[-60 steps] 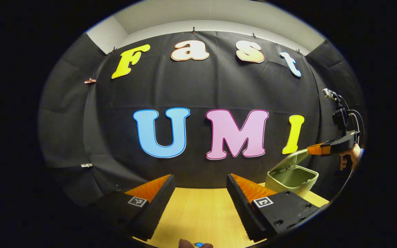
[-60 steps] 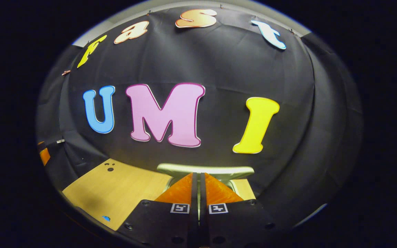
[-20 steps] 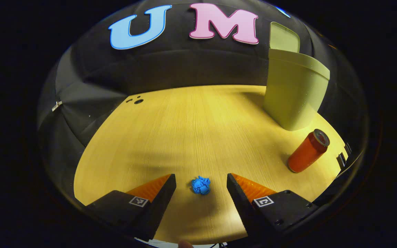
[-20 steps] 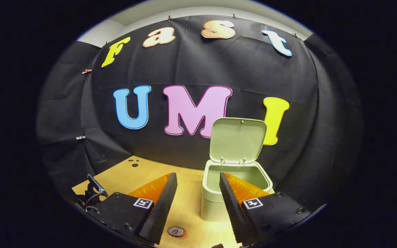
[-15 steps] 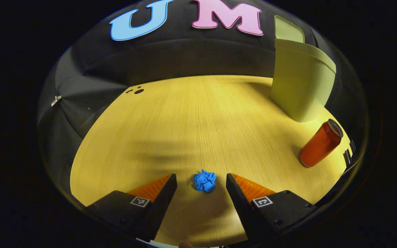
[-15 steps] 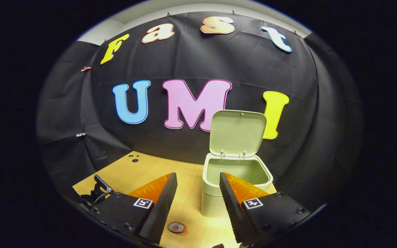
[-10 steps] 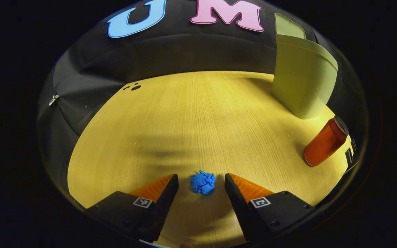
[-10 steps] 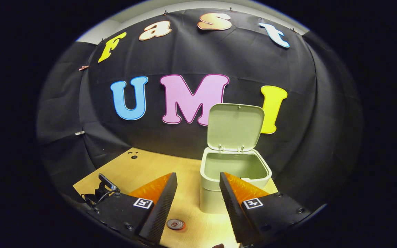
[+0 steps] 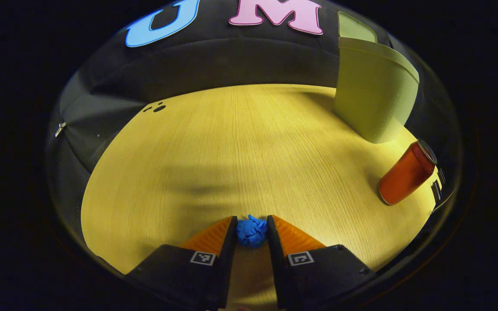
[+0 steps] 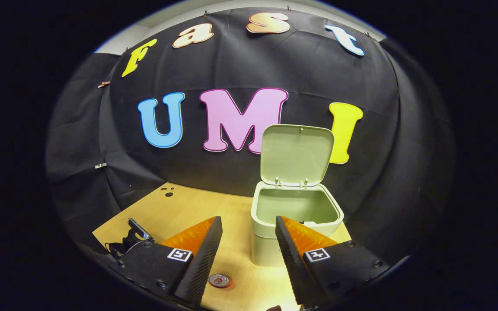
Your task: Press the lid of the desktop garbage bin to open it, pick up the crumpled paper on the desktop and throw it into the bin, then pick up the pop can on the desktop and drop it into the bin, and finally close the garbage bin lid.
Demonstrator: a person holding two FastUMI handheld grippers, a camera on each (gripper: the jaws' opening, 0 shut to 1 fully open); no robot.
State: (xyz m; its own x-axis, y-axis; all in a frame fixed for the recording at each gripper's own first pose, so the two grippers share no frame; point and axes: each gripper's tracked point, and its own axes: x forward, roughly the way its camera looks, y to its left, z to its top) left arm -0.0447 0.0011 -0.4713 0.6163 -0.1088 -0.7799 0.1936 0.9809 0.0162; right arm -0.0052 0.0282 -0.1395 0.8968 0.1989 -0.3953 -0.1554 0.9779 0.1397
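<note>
In the left gripper view, my left gripper (image 9: 251,231) is shut on the blue crumpled paper (image 9: 251,232), which rests on the wooden desktop (image 9: 231,151). The pale green bin (image 9: 372,95) stands at the far right with its lid (image 9: 355,30) raised. An orange-red pop can (image 9: 407,172) stands upright near the bin, on its near side. In the right gripper view, my right gripper (image 10: 247,242) hangs open above the desk. The open bin (image 10: 294,220) is just beyond its fingers, lid (image 10: 296,153) upright. The pop can's top (image 10: 219,280) shows below, between the fingers.
A few small dark holes (image 9: 158,108) mark the desktop at the far left. The black cloth wall (image 10: 231,164) closes the back of the booth. Part of the other gripper's body (image 10: 134,239) sits at the lower left of the right gripper view.
My left gripper has tipped down to the desk, reached the blue paper and shut on it. The right gripper opened and drew back from the bin, whose lid now stands fully up.
</note>
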